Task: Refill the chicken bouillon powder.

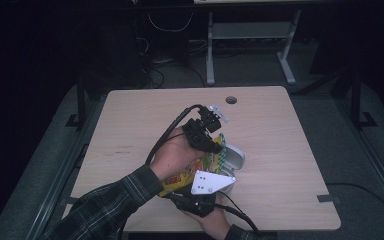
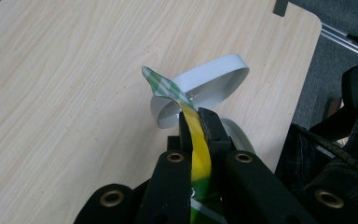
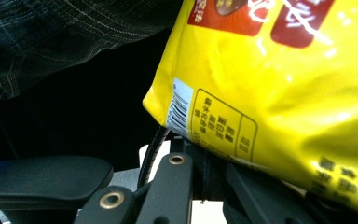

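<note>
A yellow snack bag (image 1: 184, 176) with a green-and-white checked top edge (image 2: 164, 87) hangs tilted over the wooden table (image 1: 130, 130). My left gripper (image 1: 218, 147) is shut on the bag's top seam; in the left gripper view the yellow strip (image 2: 199, 154) runs between the closed jaws (image 2: 196, 117). My right gripper (image 1: 196, 199), under its grey plate (image 1: 210, 182), sits at the bag's lower end near the table's front edge. In the right gripper view its jaws (image 3: 200, 150) are closed against the bottom seam of the bag (image 3: 279, 93). A white oval dish (image 1: 237, 159) (image 2: 214, 77) lies on the table just beyond the bag.
A round cable hole (image 1: 231, 100) is near the table's far edge. The plaid sleeve (image 1: 110, 202) crosses the front left corner. A black chair seat (image 3: 42, 179) is below the table's edge. Another desk's metal legs (image 1: 210, 50) stand behind on the grey floor.
</note>
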`<control>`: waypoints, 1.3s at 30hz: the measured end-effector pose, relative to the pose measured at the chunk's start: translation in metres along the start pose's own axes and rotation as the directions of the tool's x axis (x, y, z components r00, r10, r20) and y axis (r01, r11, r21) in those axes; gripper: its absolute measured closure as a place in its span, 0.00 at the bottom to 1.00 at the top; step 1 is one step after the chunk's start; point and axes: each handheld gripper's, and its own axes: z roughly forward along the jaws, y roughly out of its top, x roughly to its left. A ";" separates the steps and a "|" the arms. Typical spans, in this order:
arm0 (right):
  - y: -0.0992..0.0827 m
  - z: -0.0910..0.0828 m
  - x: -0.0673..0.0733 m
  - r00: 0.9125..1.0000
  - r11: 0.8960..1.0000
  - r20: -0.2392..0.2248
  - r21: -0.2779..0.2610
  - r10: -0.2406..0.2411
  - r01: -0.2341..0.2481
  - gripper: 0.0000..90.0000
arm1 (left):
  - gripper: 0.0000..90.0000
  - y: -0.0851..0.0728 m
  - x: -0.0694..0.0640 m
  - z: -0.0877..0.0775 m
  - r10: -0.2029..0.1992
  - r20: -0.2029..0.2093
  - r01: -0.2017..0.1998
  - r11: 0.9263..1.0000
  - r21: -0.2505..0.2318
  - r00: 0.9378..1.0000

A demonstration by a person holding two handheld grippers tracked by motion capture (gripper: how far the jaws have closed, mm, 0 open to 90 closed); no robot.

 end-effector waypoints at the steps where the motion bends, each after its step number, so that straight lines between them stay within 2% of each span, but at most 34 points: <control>1: 0.000 0.000 0.000 1.000 1.000 0.000 0.000 -0.001 0.001 1.00 | 1.00 0.000 0.000 0.000 0.000 0.000 0.000 1.000 0.000 1.000; 39: 0.000 0.000 0.000 1.000 1.000 -0.001 -0.003 0.001 -0.001 1.00 | 1.00 0.001 0.000 0.000 0.007 -0.003 -0.007 1.000 0.006 1.000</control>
